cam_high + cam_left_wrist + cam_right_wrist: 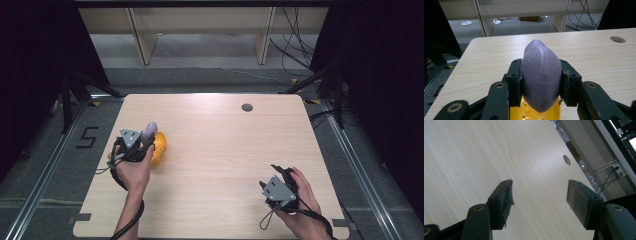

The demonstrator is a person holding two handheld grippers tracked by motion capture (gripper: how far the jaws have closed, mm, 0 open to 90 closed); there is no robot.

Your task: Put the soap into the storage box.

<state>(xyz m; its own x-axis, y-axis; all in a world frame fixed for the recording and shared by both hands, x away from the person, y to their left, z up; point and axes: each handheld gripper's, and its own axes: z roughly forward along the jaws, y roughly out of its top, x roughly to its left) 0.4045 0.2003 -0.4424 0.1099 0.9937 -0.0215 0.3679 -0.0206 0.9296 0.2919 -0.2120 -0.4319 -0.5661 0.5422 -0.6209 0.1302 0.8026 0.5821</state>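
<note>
A smooth purple egg-shaped object (pixel 541 75) is clamped between the two black pads of my left gripper (pixel 541 81), which is shut on it. In the high view the left gripper (pixel 142 142) sits at the table's left, with the purple object (pixel 150 131) sticking up past it. Just beneath and to the right lies a yellow perforated holder (pixel 160 146), whose holed yellow surface (pixel 534 113) shows under the purple object. My right gripper (pixel 281 175) rests near the front right of the table, and its jaws (pixel 540 201) stand open over bare wood.
The light wooden table (pixel 220 150) has a round cable hole (pixel 247 107) at the back right. Beyond the far edge stand pale shelf legs (pixel 142 40) and loose cables (pixel 295 45). Dark frame struts flank both sides.
</note>
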